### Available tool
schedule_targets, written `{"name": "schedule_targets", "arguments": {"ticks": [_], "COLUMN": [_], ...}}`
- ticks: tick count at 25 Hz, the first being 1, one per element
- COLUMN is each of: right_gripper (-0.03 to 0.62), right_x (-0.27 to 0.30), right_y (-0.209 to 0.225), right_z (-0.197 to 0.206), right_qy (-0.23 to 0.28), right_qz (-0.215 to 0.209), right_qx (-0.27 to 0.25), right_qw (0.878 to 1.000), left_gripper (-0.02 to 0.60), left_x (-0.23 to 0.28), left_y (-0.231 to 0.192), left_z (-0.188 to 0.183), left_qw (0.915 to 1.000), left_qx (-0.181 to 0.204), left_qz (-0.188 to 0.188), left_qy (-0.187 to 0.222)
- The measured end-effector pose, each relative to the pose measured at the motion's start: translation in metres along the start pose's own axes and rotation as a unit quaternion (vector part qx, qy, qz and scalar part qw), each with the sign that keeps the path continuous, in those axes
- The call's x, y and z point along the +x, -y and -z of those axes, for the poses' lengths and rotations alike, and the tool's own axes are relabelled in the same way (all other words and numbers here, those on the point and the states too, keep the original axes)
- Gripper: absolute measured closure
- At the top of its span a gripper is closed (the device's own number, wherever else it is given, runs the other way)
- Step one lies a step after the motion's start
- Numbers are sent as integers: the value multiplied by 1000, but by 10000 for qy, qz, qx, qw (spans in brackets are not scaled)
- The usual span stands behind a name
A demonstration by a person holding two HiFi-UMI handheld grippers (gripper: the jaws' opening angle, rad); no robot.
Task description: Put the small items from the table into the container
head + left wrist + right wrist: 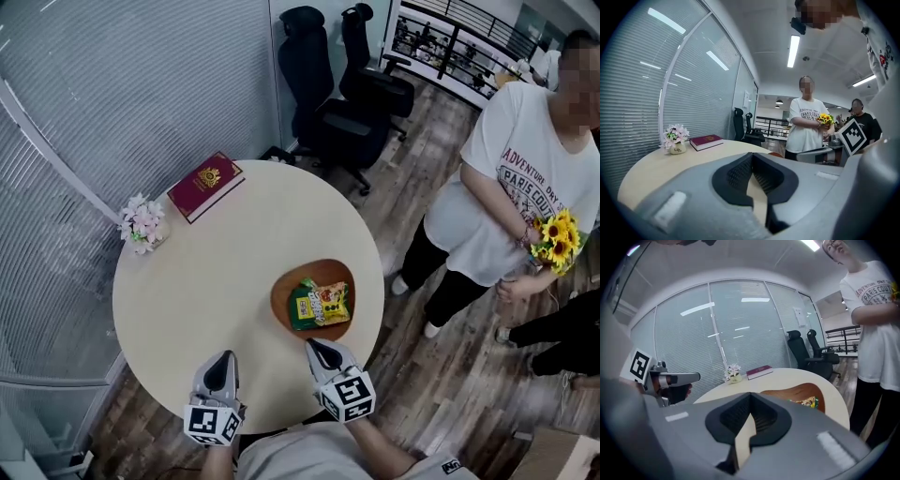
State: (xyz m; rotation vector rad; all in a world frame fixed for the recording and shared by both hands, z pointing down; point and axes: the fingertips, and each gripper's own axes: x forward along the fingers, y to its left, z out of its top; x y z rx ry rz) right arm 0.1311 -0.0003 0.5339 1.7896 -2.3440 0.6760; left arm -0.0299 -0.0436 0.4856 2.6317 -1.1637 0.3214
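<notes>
Bright, even light; sharp centres, fisheye-warped edges.

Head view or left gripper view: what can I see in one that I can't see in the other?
Only the head view shows the snack packets lying inside the wooden bowl, seen from above. Only the left gripper view shows the ceiling lights overhead. Both views share the red book, the little flower pot beside it, the black office chairs past the round table, and the standing person holding sunflowers.
</notes>
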Motion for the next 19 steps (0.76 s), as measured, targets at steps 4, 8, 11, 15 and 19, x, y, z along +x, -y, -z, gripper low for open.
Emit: {"name": "schedule_targets", "arguments": {"ticks": [4,8,11,15,19], "right_gripper": [592,592,592,592,592], "right_x": [-7,-18,-24,-25,-25], "right_y": [13,25,37,46,57], "right_z": [4,5,4,3,0], "right_qy": [-70,-81,-79,-95,-55], "right_qz": [116,249,375,434,489], "right_qx": [15,-4,-25,-70,-83], "right_qw": [9999,9997,9993,9990,9988], "left_gripper": [584,584,584,584,584], "left_x": [-2,-4,-1,1,9], "left_y": [1,5,7,5,10], "left_z": [5,0,0,6,10], "left_qw": [10000,10000,9999,9998,9998], "left_qx": [28,62,97,108,167], "left_qz": [-15,-21,14,12,68], "left_qy": [-17,-34,-64,-145,-124]}}
